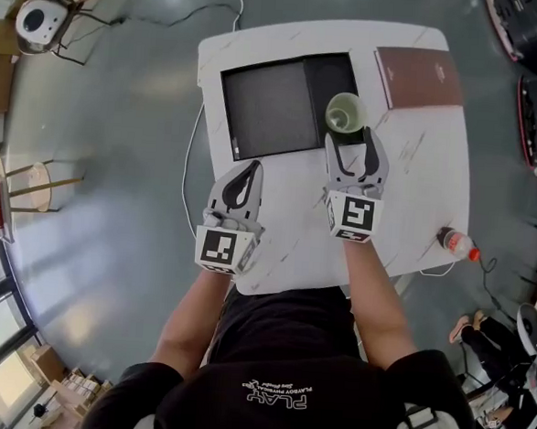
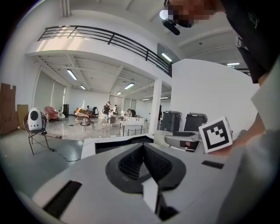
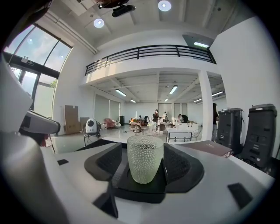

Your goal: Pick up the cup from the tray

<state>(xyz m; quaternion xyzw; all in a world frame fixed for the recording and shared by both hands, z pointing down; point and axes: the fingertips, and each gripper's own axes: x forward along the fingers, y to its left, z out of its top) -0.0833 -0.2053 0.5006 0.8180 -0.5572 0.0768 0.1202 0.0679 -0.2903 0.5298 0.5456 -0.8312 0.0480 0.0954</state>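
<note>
A white marbled surface [image 1: 418,174] carries a black tray [image 1: 267,99] that lies toward its far-left corner. The tray has a wide greyish section on the left and a narrower dark section on the right. A flat brown book [image 1: 417,77] lies at the far-right corner of the surface, just beside the tray.

The right tongs [image 1: 351,134] reach over the middle of the surface to the tray's near-right corner. They are spread, with one jaw on each side of the cup [image 1: 346,114], and a slight gap shows at the left pad. The pale green, pebbled cup stands upright in the tray's narrow right section, at its near end.

The left tongs [image 1: 249,171] are pressed together with nothing between them, over the surface just near the tray's near edge.

A small plastic bottle [image 1: 456,243] with a red cap lies at the right edge, toward the near-right corner.
</note>
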